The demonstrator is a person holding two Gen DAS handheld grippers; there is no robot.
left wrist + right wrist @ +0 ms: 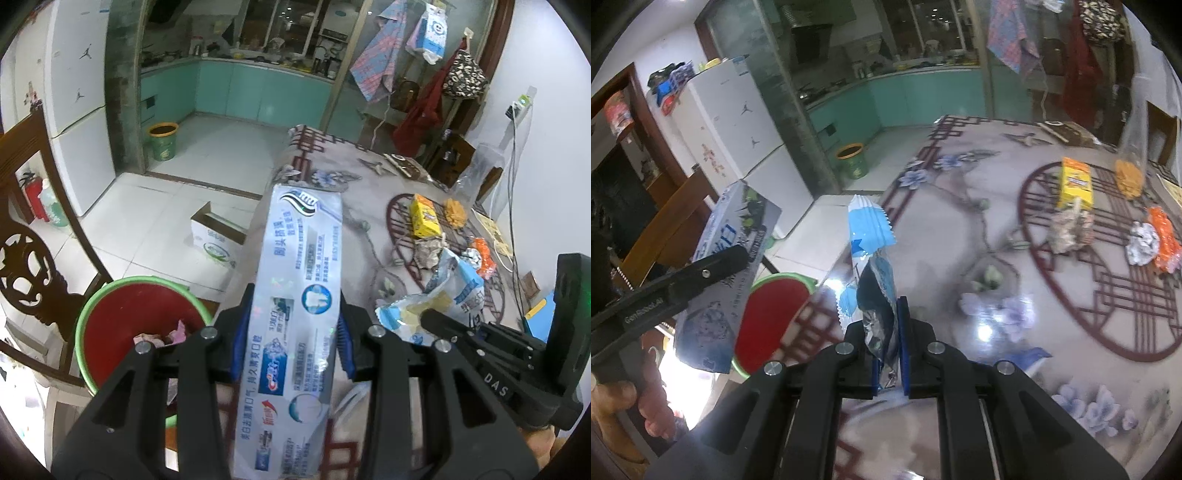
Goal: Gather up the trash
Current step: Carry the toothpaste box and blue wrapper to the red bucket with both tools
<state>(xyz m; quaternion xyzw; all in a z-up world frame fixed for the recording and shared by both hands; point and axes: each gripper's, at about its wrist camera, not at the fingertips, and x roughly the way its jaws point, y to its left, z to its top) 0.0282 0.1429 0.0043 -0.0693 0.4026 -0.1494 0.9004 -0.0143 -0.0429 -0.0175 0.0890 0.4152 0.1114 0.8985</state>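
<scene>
My left gripper (295, 328) is shut on a long silvery toothpaste box (295, 295), which sticks out forward over the table edge. A red bin with a green rim (144, 325) stands on the floor just left of it, with crumpled scraps inside. My right gripper (884, 325) is shut on a blue and white foil wrapper (868, 236) that stands up between its pads. In the right wrist view the toothpaste box (727, 266) and the left gripper (713, 266) show at the left, above the bin (768, 321). The right gripper and wrapper (443, 295) show at the right of the left wrist view.
On the patterned table (997, 258) lie a yellow box (1075, 182), crumpled paper (1067, 229), a foil ball (1143, 243), an orange wrapper (1163, 240) and an orange snack bag (1128, 177). A cardboard box (218, 236) sits on the tiled floor. A carved wooden chair (33, 251) stands left of the bin.
</scene>
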